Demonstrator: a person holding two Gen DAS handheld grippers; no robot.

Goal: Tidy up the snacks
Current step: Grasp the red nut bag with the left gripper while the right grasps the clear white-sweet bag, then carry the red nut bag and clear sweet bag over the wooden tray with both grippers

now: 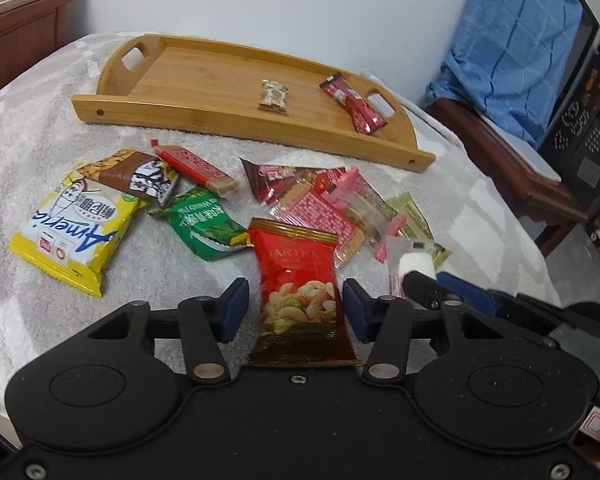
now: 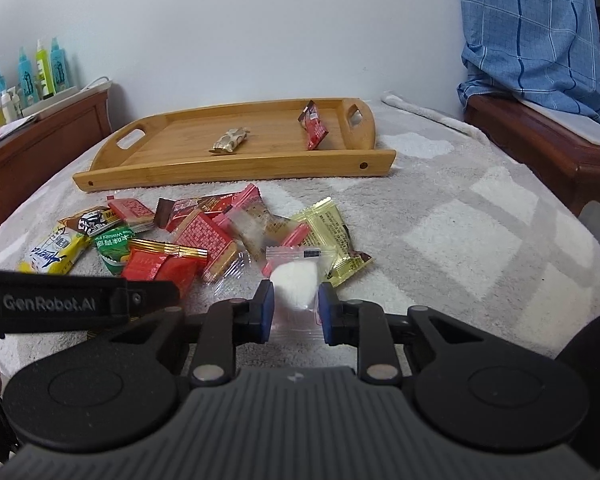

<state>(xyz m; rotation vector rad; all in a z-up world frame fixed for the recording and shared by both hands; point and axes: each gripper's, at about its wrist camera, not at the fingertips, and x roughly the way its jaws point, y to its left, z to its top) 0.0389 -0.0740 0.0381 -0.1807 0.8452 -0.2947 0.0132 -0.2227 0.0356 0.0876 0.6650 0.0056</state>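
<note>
A red nut packet [image 1: 296,276] lies on the grey towel between the blue pads of my left gripper [image 1: 296,304]. A strip of towel shows between the packet and the left pad, so the gripper is open around it. My right gripper [image 2: 296,304] is shut on a clear packet with a white candy [image 2: 294,284], at the near right edge of the snack pile. Beyond the pile stands a bamboo tray [image 1: 180,80] that holds a gold-wrapped candy [image 1: 274,96] and a red bar [image 1: 354,106].
Loose snacks lie between me and the tray: a yellow packet [image 1: 72,224], a green packet [image 1: 204,220], a brown bar [image 1: 136,174], red and pink wafers [image 1: 324,208]. A wooden cabinet [image 2: 40,140] stands left, and a wooden bench with blue cloth [image 2: 540,80] right.
</note>
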